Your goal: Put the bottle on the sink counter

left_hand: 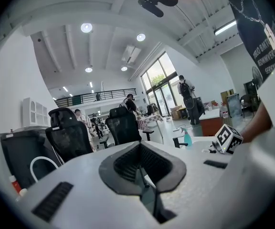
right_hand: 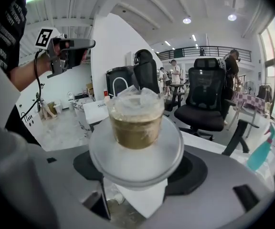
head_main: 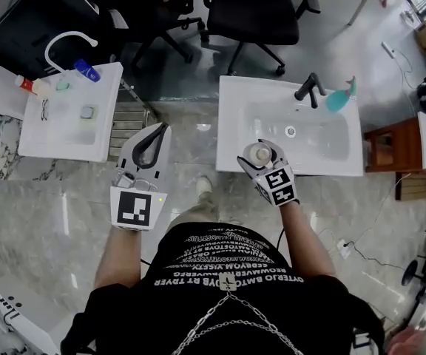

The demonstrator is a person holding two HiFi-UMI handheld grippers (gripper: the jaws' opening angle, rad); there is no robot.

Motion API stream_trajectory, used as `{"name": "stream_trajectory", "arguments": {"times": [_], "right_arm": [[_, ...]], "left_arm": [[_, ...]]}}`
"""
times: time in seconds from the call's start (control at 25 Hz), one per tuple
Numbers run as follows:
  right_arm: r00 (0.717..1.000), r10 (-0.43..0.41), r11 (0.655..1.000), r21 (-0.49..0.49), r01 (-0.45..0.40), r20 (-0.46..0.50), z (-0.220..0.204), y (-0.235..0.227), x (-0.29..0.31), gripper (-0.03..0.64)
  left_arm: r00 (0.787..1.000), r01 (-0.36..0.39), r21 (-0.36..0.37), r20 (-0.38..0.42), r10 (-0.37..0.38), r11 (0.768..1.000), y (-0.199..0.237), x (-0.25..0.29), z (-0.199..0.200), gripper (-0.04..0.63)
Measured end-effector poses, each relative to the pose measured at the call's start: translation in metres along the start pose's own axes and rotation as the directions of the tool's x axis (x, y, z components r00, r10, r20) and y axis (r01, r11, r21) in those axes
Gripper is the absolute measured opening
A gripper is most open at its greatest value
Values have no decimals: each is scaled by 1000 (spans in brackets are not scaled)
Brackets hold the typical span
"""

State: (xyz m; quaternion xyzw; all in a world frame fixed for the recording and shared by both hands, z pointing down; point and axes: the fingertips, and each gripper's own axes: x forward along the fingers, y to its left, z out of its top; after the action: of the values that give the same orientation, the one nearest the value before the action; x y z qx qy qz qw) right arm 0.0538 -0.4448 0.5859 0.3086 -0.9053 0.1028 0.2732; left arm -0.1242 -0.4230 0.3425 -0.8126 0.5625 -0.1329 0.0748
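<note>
Clear plastic in the right claw (head_main: 262, 156): gripped a round bottle with a brownish-gold cap (right_hand: 136, 124), film-wrapped at the top. Stood spread wide, dark pads against the bottle's sides beneath its broad shoulder. Held it upright, cap up, at the front rim of the white sink worktop (head_main: 231, 124) in the head view, apart from the black tap (head_main: 309, 89) and the teal spray bottle (head_main: 339, 98) at the back. Showed nothing in the left claw (head_main: 160, 135): tips together, a teardrop gap behind them, over the grey marble floor (head_main: 65, 213) left of the sink.
</note>
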Motion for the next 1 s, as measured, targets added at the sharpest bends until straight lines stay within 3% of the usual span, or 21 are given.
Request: {"name": "stream_trajectory", "arguments": {"times": [0.4,1.0], "right_arm": [[989,70,997,36,-66,-133,-65,5,79,334],[968,102,995,27,-99,-230,-125,18,131,334]], "left_arm": [[996,31,-8,-80,-31,999,18,38,-33,5],[984,-22,-1,-179,22,1000,43,28,-72,6]]}}
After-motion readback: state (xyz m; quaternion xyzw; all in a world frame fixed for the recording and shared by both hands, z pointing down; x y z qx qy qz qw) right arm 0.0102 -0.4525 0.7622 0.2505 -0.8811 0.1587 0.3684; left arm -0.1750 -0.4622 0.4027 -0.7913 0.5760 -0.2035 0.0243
